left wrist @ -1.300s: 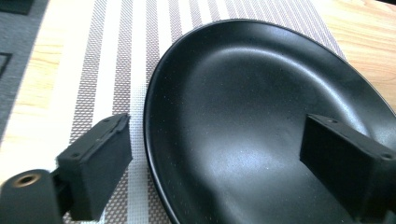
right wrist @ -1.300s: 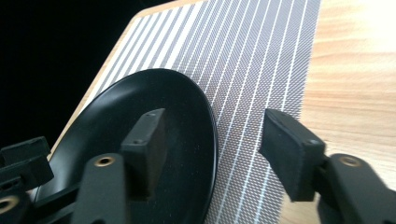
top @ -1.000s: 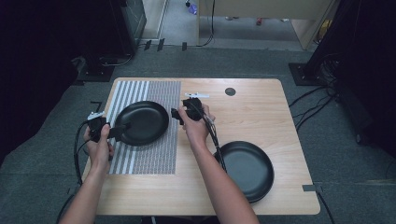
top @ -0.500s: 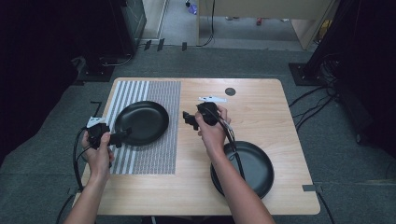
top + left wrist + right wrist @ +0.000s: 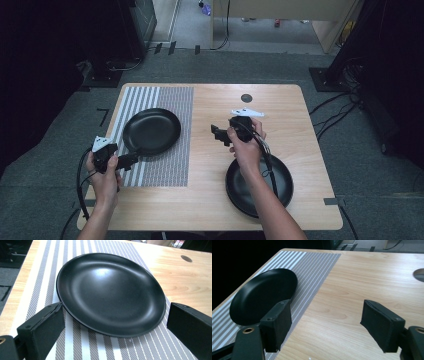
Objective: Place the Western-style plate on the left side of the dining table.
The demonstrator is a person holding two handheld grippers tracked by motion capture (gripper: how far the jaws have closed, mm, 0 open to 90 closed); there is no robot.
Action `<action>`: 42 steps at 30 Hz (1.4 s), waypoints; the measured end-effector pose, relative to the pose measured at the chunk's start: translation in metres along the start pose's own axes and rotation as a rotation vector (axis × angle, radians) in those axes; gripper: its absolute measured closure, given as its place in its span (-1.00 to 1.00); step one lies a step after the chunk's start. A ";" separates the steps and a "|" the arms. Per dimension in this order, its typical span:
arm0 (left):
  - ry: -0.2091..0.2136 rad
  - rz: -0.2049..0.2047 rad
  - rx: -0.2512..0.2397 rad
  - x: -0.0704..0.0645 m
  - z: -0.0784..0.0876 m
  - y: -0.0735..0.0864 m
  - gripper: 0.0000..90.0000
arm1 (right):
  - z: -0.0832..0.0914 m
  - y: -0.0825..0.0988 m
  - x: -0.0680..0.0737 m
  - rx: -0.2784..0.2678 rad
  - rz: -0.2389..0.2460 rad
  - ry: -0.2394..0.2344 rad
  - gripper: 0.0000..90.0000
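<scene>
Spanning the scene, a wooden table [image 5: 300, 130] carries a striped placemat [image 5: 172, 165]. One black plate [image 5: 151, 131] now lies released on it; another [image 5: 280, 192] waits near the front edge. Both the left gripper [image 5: 131, 159] and right gripper [image 5: 218, 134] have withdrawn, jaws spread, empty.

Light wooden rectangular table [image 5: 295, 125], rounded corners, seen from above. Grey-and-white striped woven placemat [image 5: 172, 167] lying flat on the table's left half, its long edges parallel to the table's sides. Small dark round disc [image 5: 246, 98] set in the tabletop near the far edge, well apart from the placemat. Grey carpeted floor [image 5: 380, 190] around the table. Black cables [image 5: 327, 111] trailing on the carpet to the right. Short black tape strips [image 5: 171, 48] on the floor beyond the far edge. Pale wooden cabinet [image 5: 280, 10] at the back.
</scene>
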State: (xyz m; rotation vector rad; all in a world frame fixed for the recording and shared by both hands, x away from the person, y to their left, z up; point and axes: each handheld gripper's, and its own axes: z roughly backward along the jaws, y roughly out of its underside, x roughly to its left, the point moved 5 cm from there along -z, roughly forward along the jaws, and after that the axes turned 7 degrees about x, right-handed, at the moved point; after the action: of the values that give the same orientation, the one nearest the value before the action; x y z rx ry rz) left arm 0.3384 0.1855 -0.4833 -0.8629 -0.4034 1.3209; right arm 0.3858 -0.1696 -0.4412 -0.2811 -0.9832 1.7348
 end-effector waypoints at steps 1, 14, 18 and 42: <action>-0.002 -0.007 0.003 -0.001 0.001 0.002 -0.97 | 0.003 0.001 -0.001 -0.001 0.003 0.003 -0.46; 0.008 -0.057 -0.010 -0.017 0.022 0.026 -0.97 | 0.040 0.022 -0.030 -0.050 -0.028 0.034 -0.46; 0.021 -0.068 -0.028 -0.021 0.028 0.039 -0.97 | 0.048 0.029 -0.038 -0.053 -0.017 0.056 -0.47; -0.076 -0.138 0.008 0.000 0.041 0.088 -0.97 | 0.107 0.090 -0.109 -0.100 -0.105 0.147 -0.48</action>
State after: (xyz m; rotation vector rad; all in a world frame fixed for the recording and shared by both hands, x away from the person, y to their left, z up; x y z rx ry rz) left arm 0.2506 0.1995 -0.5226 -0.7665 -0.5078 1.2294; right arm 0.3026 -0.3241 -0.4679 -0.4085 -0.9609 1.5497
